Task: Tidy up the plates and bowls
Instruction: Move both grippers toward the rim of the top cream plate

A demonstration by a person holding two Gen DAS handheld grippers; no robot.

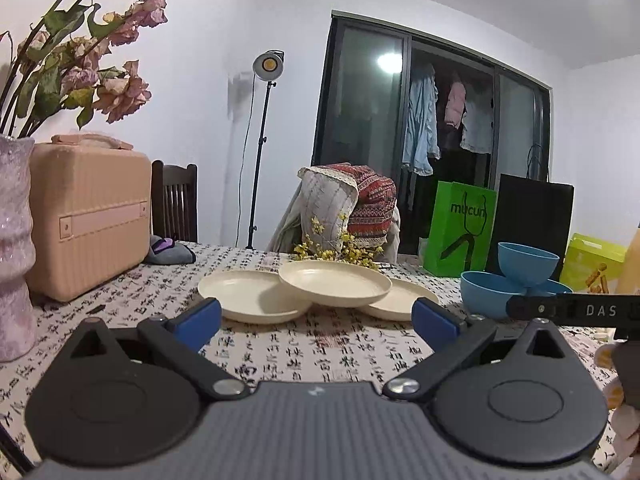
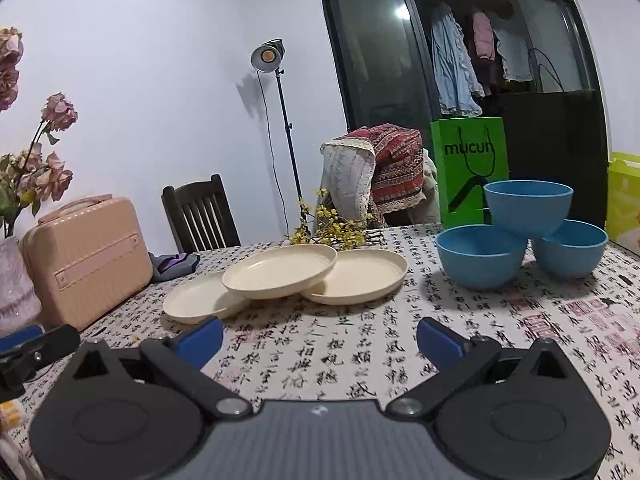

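A lived-in home dining room. Laundry (image 1: 420,120) hangs behind the dark sliding glass door (image 1: 368,92) at upper right, wooden chairs (image 2: 198,214) ring the cloth-covered bench (image 2: 360,344), and a vase (image 1: 14,248) of dried flowers stands at left beside a pink case (image 1: 88,216).

Both views are evenly bright with cool white room light. A ceiling light glares at the top of the left wrist view and reflects as a white spot in the dark glass door (image 1: 368,92). The studio lamp (image 2: 267,56) glows orange. The bowls (image 2: 482,254) cast soft shadows forward. Edges bend strongly; corners are black.
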